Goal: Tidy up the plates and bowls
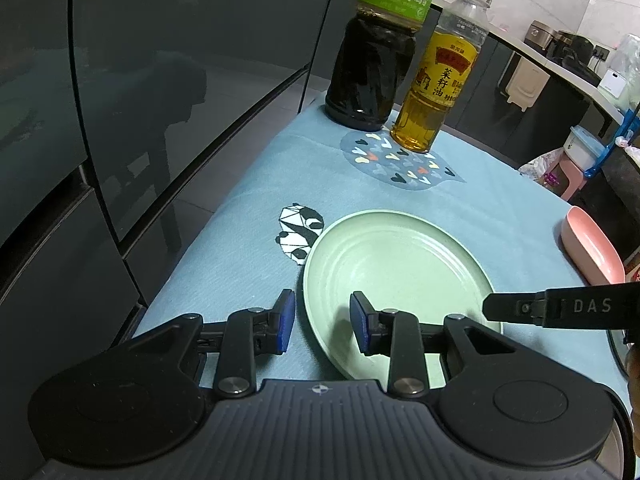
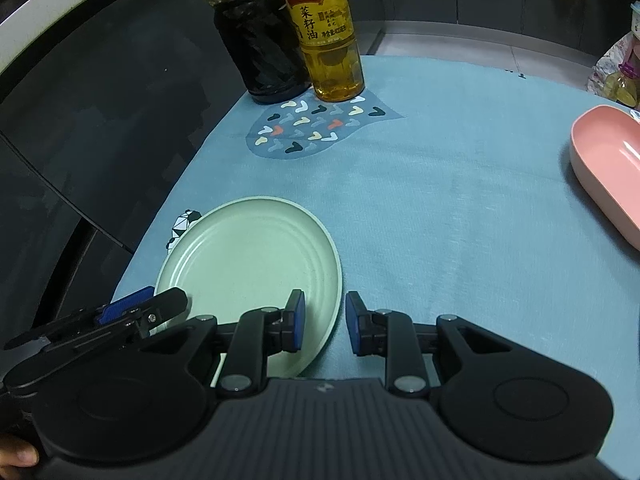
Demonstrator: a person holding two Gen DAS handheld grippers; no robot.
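**Worktop.** The worktop is covered with a blue cloth printed with a panda figure and a patch of small hearts. Dark glossy cabinet fronts run along its left side.

**Task items.** A pale green plate lies flat at the near left of the worktop, its far-left rim covering part of the panda figure. A pink oblong dish sits at the right edge, well apart from the plate.

**Other items.** Two bottles stand upright at the far left, just beside each other – a dark vinegar bottle with a green label and a yellow oil bottle.

**Left gripper.** The left gripper is released. Its jaws stand apart and straddle the plate's near-left rim – one pad over the cloth, the other over the plate. Neither pad visibly presses on the rim.

**Right gripper.** The right gripper is likewise released. Its jaws stand apart across the plate's near-right rim, the left pad above the plate, the right pad above the cloth.
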